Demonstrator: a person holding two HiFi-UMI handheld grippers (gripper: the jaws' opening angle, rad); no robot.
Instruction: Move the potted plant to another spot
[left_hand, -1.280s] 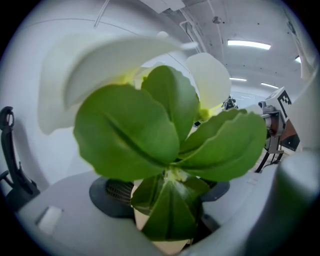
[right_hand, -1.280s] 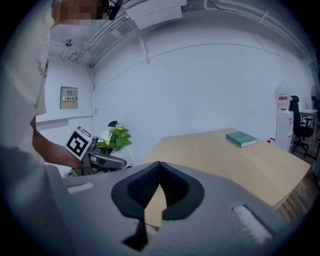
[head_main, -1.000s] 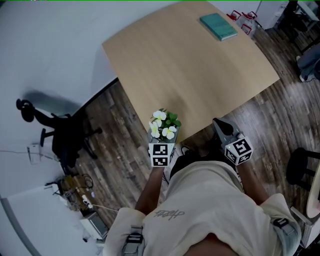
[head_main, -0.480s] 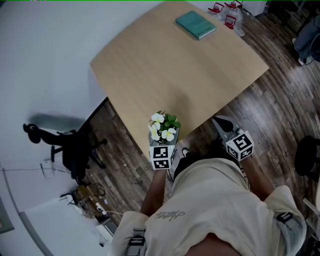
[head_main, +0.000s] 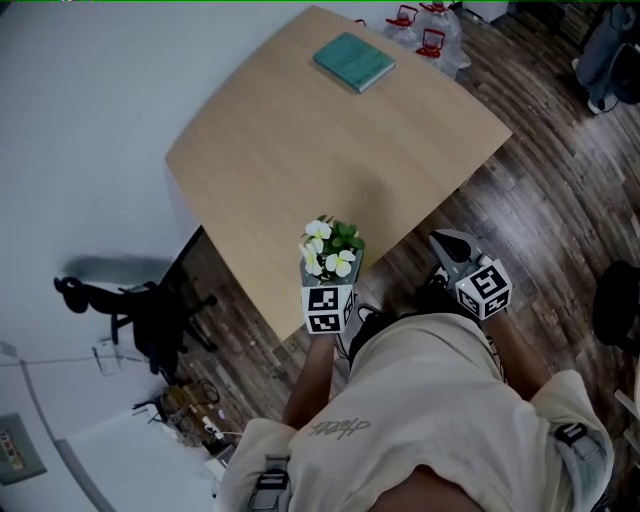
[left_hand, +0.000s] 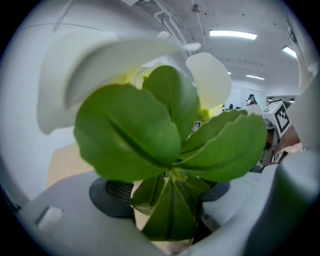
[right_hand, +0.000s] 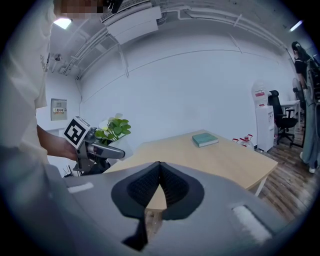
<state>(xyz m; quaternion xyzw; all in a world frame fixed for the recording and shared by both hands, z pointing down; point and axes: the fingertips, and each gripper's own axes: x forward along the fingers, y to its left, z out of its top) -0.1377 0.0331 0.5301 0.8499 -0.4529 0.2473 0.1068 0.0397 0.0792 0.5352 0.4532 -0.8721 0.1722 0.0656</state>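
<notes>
The potted plant, with white flowers and green leaves, is held in my left gripper just over the near edge of the light wooden table. In the left gripper view its leaves fill the picture and the pot sits between the two pads. From the right gripper view the plant shows at the left, carried in the air. My right gripper hangs beside the table's near corner over the floor, its pads pressed together with nothing in them.
A teal book lies at the table's far end, with red-handled items on the floor beyond it. A black office chair stands to the left by the white wall. Dark wood flooring surrounds the table.
I have walked along the table: it has slid left and up in the head view. Both grippers kept their place before my body, the plant still carried.
</notes>
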